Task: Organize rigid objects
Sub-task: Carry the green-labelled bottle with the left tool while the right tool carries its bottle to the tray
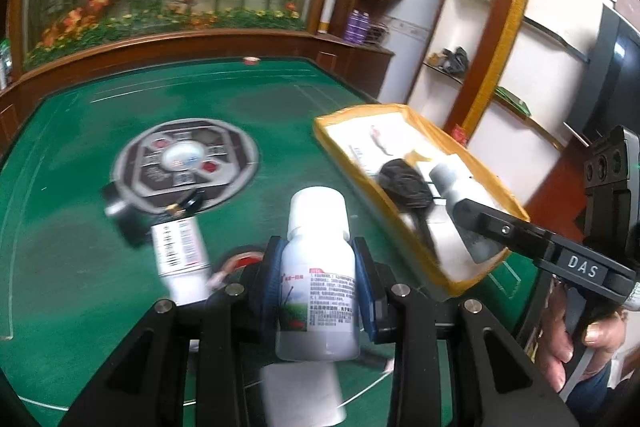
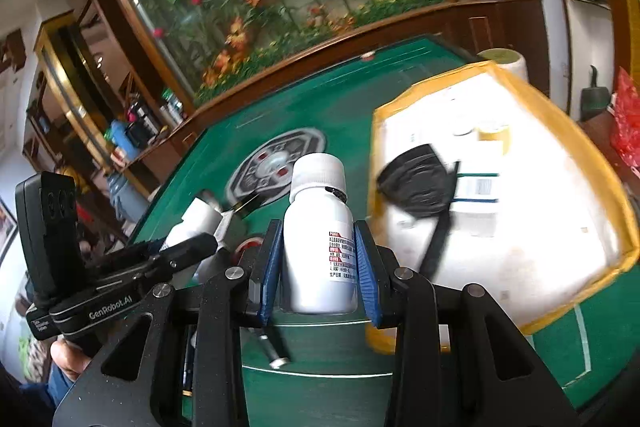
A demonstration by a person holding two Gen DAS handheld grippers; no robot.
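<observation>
Green counter (image 1: 120, 115) below. Left tongs (image 1: 319, 281) and right tongs (image 2: 316, 269) each clamp a white bottle (image 1: 318, 267); transfer step. Next: placement into yellow-rimmed box (image 2: 608, 187), centre right.

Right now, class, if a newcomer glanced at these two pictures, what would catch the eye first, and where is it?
First, a white bottle upright between blue pads: one in the left gripper, another in the right gripper. Next, the yellow-edged tray at the right of the green table, with a black pouch inside.
</observation>
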